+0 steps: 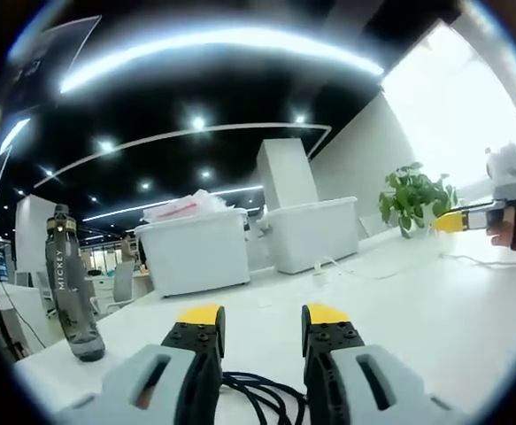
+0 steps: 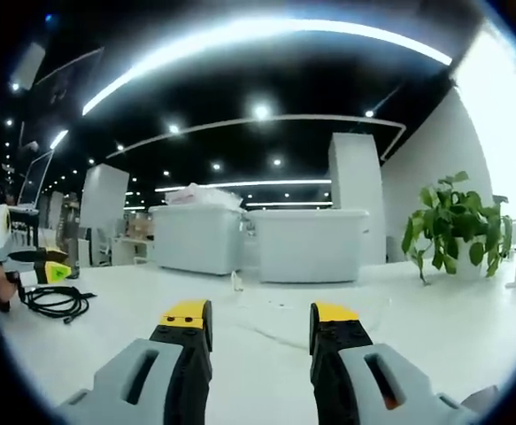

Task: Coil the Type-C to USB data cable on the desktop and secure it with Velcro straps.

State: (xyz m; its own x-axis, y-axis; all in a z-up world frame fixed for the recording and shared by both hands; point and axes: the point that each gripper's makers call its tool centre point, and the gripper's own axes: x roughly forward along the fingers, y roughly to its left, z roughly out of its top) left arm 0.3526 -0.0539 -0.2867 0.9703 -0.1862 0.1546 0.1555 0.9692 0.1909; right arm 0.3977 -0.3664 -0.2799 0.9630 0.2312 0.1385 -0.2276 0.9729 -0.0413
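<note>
Cable (image 1: 262, 396), black and round-section, lay coiled on the smooth white desktop (image 1: 435, 328) just under the left gripper (image 1: 262, 320), whose jaws stood spread, nothing between them. Right gripper (image 2: 262, 320) was also spread and empty, well apart over bare desk. Two white plastic bins (image 1: 244, 243), a ribbed grey bottle (image 1: 70, 288) and a potted plant (image 2: 457, 226) lined the far edge.

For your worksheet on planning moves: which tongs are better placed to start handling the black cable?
Probably the left tongs: the black cable lies between their open jaws. The right tongs are also open, over bare white desktop, away from it.
</note>
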